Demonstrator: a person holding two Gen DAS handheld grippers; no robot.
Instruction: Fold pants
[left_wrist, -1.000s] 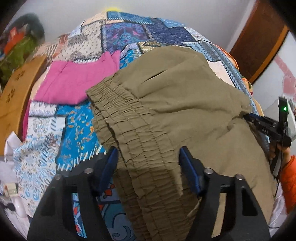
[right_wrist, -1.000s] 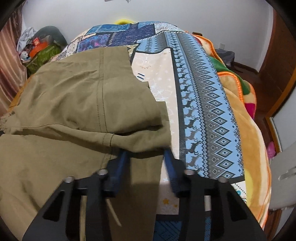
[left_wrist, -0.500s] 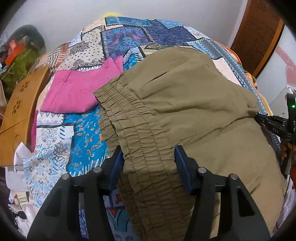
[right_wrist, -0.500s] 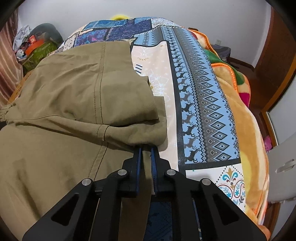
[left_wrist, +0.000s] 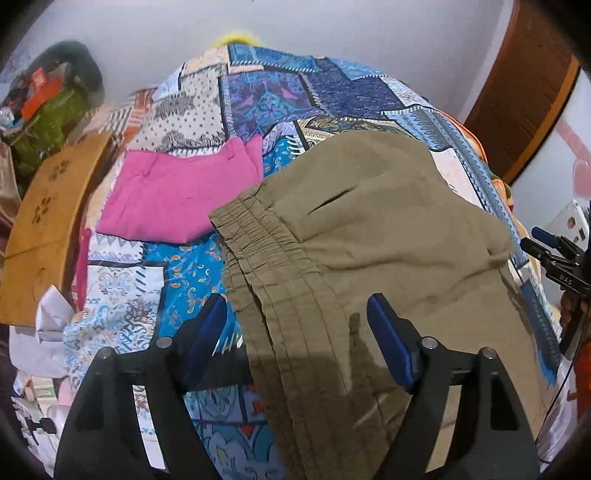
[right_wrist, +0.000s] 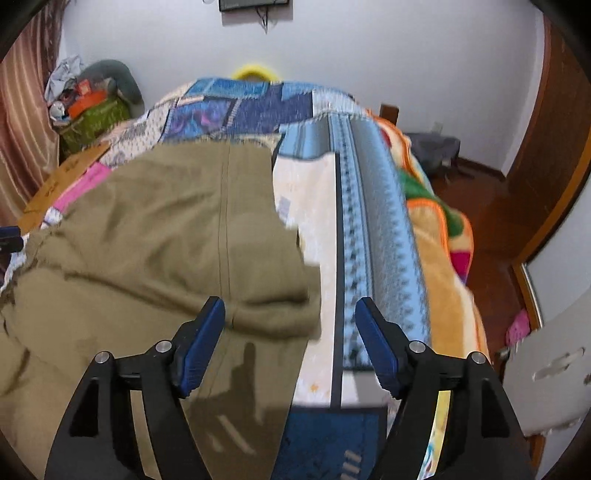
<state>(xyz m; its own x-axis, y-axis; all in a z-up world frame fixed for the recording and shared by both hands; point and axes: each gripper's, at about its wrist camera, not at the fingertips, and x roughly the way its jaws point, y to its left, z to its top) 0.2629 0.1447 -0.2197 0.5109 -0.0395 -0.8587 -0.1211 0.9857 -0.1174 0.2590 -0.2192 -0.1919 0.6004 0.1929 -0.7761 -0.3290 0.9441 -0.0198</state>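
Your left gripper (left_wrist: 297, 326) has its jaws spread wide, holding nothing, straddling the elastic waistband (left_wrist: 266, 266) of the olive pants (left_wrist: 388, 236). Your right gripper (right_wrist: 290, 334) is just as wide and empty, jaws either side of the pants' folded edge (right_wrist: 273, 306); the right wrist view is blurred, so whether the pads brush the cloth I can't tell.

Out from there: the pants lie on the patchwork bedspread (left_wrist: 280, 92), one layer doubled over the other, waistband toward the left gripper, the doubled edge toward the right. A pink garment (left_wrist: 177, 199) sits on the bedspread just beyond the waistband, its corner touching or nearly touching the pants. A wooden board (left_wrist: 40, 229) lies past that, off the pants' left side.

To my eye one fold is laid and you're between grasps. Next you'll likely want a fresh hold: clamp the waistband with the left, the far doubled edge with the right, keeping both layers in the bite. Then carry one end across the other. Watch that pink garment doesn't get dragged along.
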